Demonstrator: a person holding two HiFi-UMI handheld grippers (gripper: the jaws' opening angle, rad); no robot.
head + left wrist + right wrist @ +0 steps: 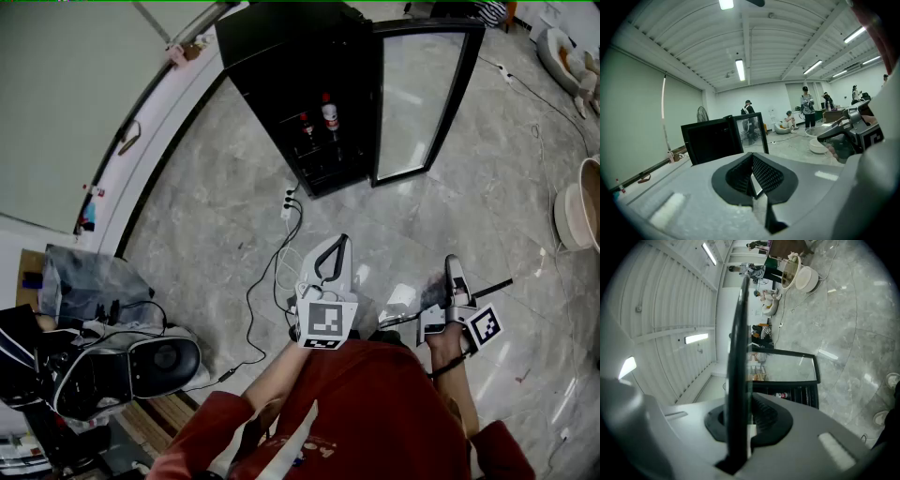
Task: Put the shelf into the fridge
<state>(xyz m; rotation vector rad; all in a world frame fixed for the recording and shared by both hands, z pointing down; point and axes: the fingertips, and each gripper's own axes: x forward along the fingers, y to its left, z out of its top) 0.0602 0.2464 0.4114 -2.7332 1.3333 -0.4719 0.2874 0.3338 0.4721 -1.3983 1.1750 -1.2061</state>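
The black fridge [281,56] stands ahead on the floor with its glass door [422,94] swung open and bottles [328,112] inside. A glass shelf with a dark edge [469,295] is carried flat between both grippers near my chest. My right gripper [455,277] is shut on that dark edge [738,357], which runs straight through the jaws of my right gripper [745,420]. My left gripper [333,258] is shut, and in the left gripper view a thin pane shows between the pads of the left gripper [752,176]. The fridge [712,138] is some way off.
A power strip [289,202] and a cable lie on the floor before the fridge. Bags and gear [103,356] are heaped at the left by the wall. A white round basin [574,214] sits at the right. People [806,105] stand far behind the fridge.
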